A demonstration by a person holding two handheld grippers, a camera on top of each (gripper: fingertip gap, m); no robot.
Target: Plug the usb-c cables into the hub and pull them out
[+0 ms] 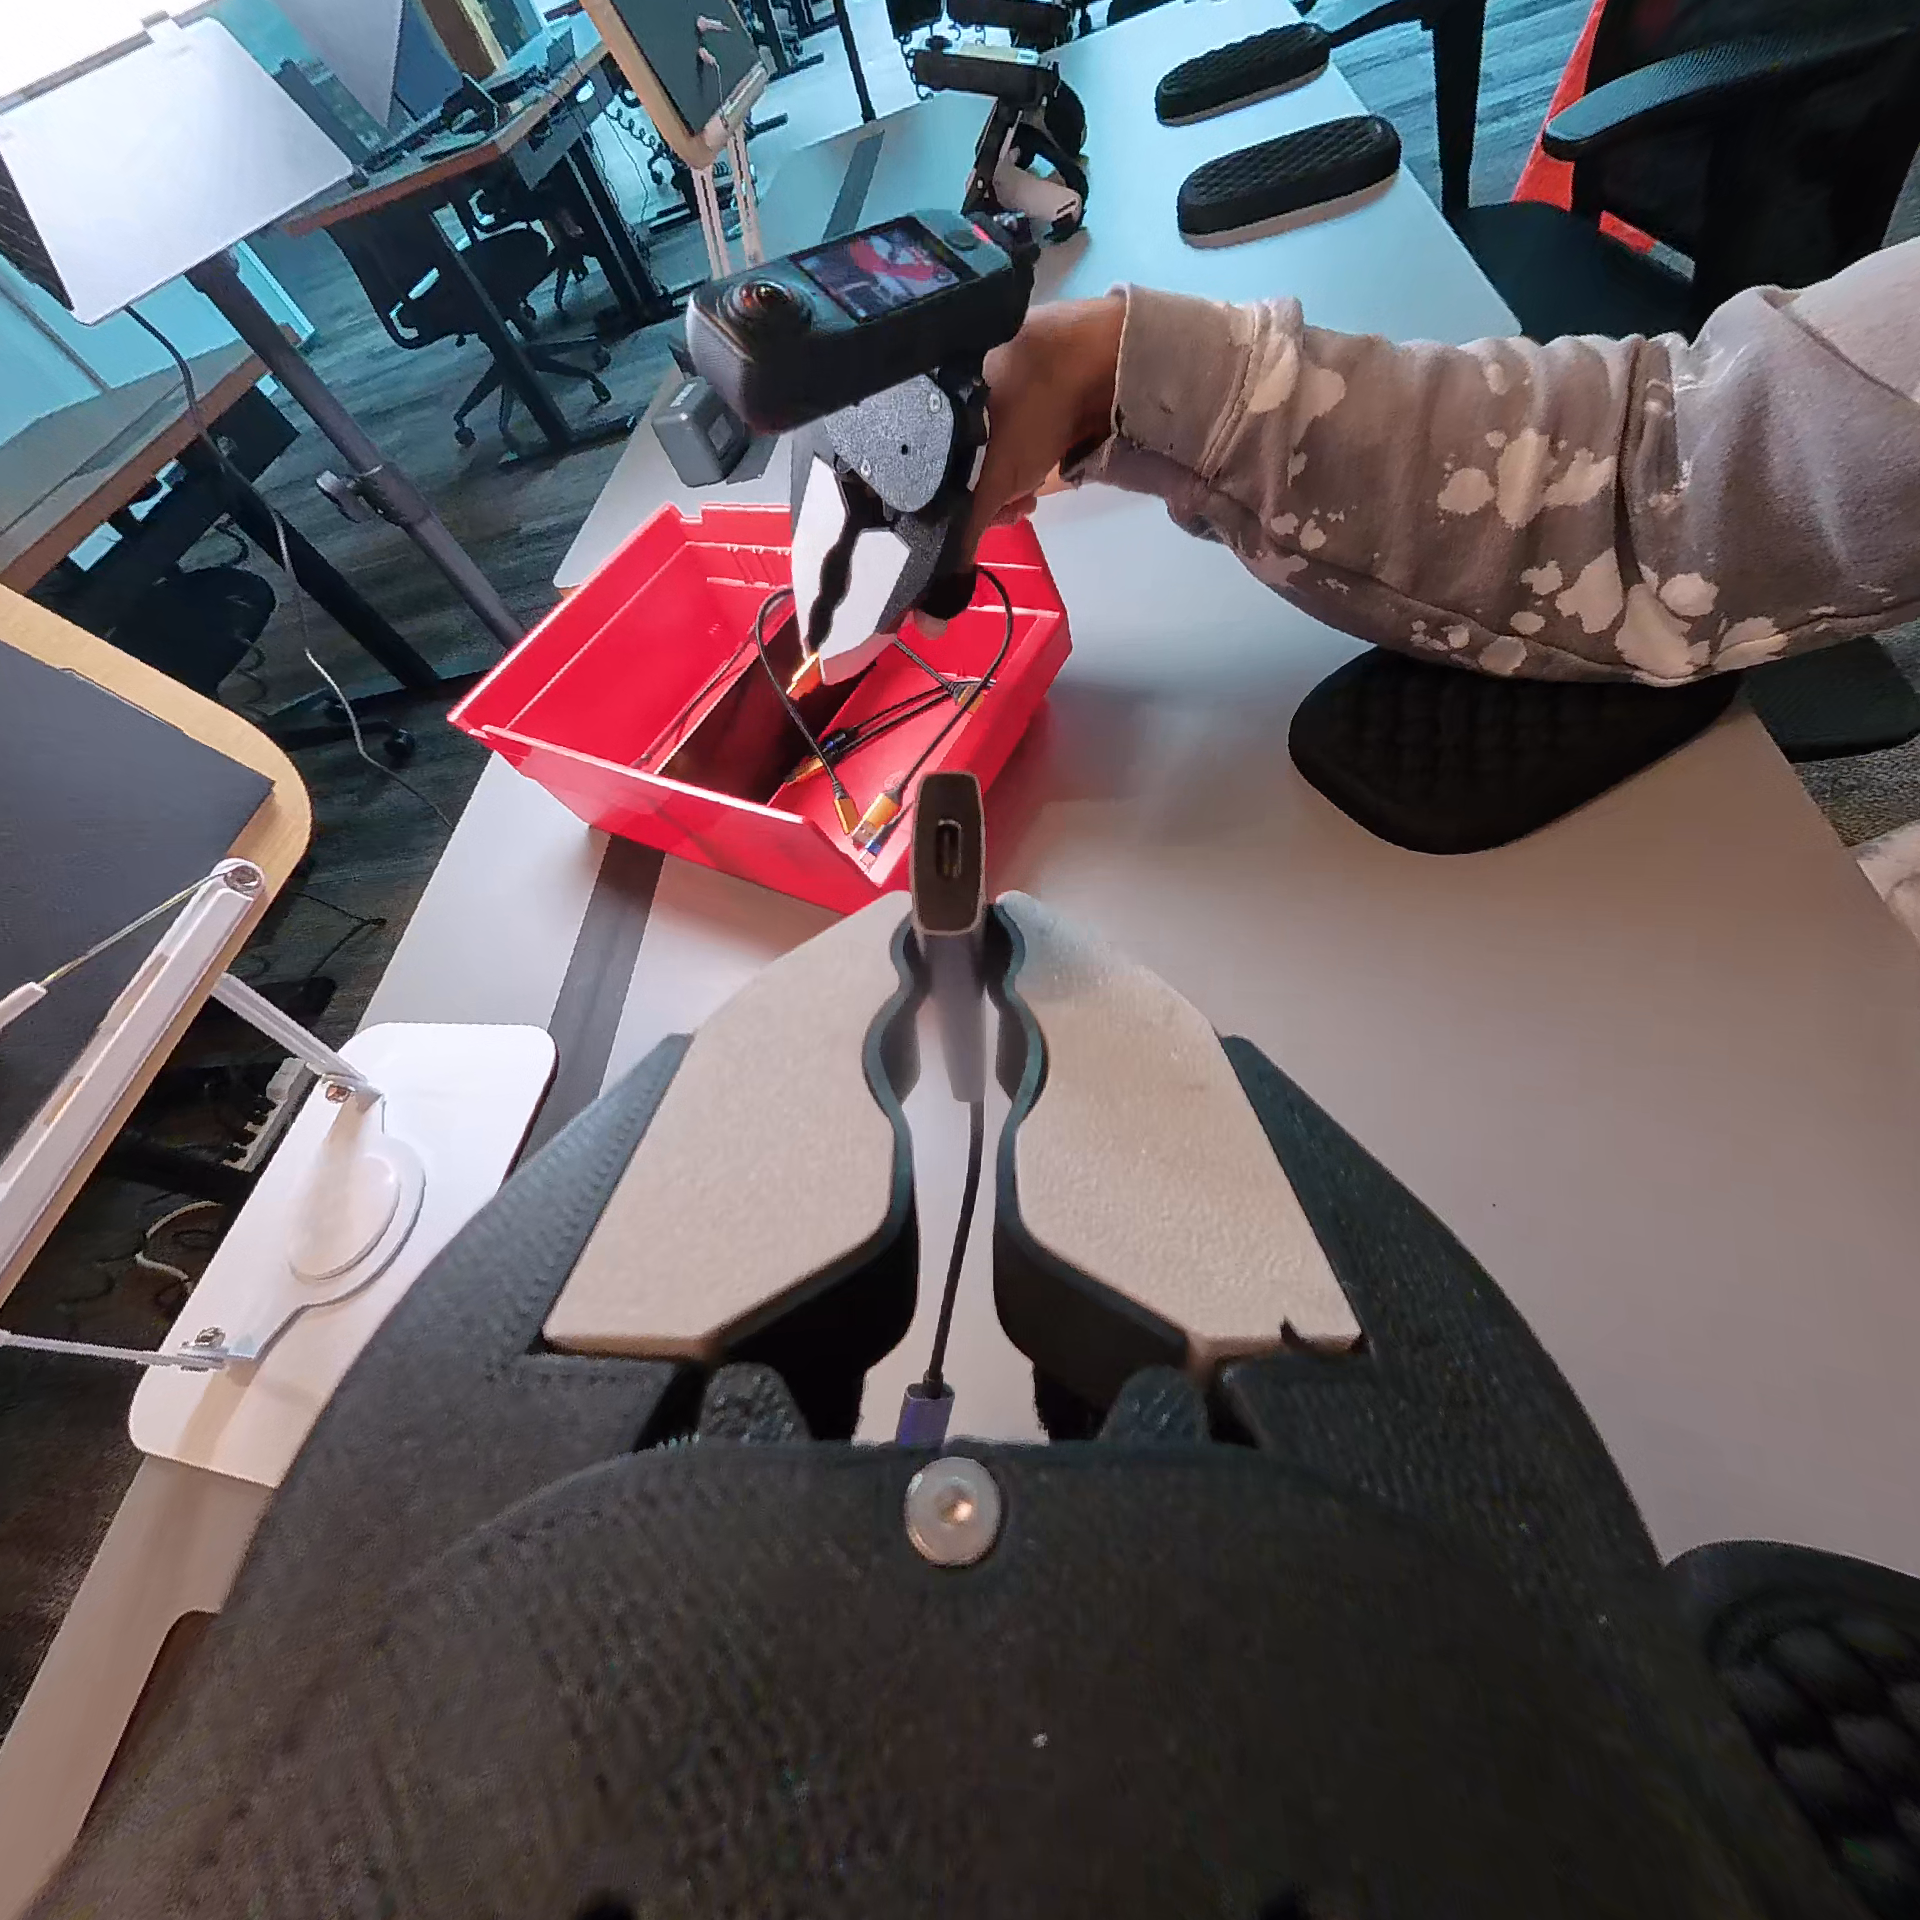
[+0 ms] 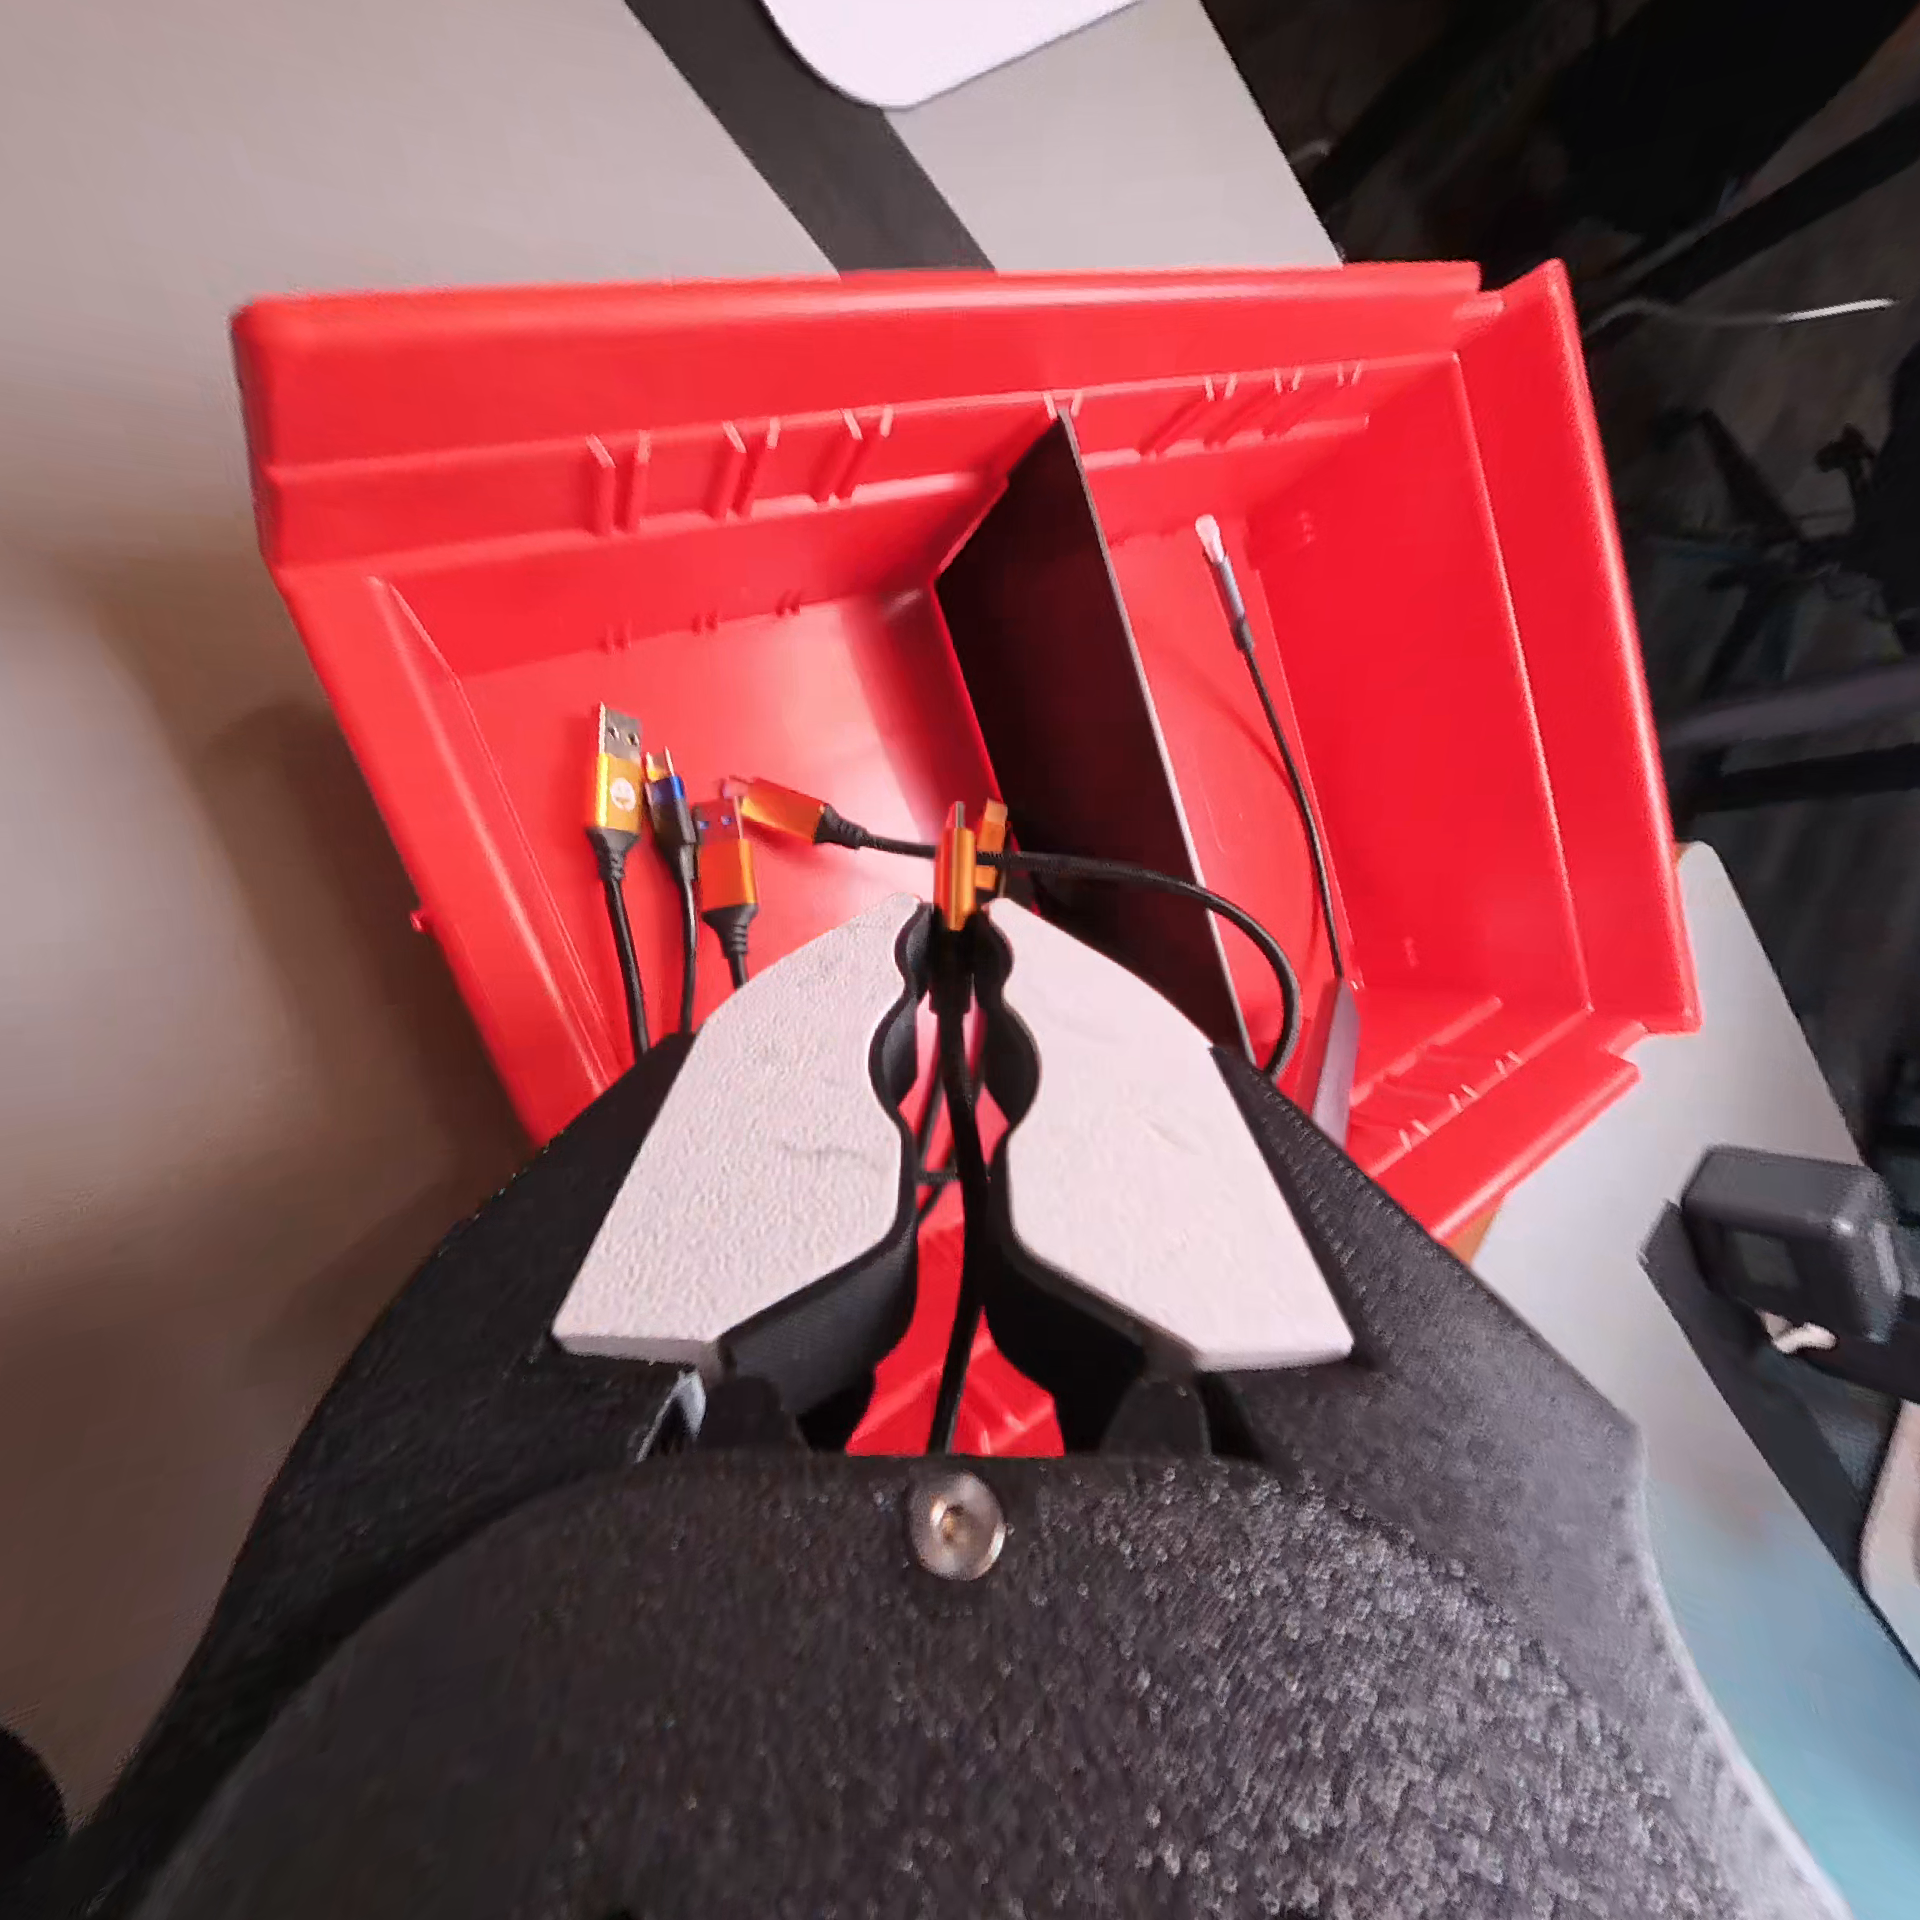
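My left tongs (image 1: 948, 914) clench the slim grey metal hub (image 1: 945, 857) above the desk (image 1: 1455, 1039), port facing outward for plugging, while my right tongs (image 2: 951, 914) grip an orange-tipped black braided usb-c cable (image 2: 956, 868) over the red plastic bin (image 2: 727, 353).

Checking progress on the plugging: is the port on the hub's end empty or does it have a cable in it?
Empty. The hub, held in the left gripper, shows an open slot.

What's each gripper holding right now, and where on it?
The left gripper clamps the hub around its rear body, port end forward. The right gripper pinches an orange cable plug at its base.
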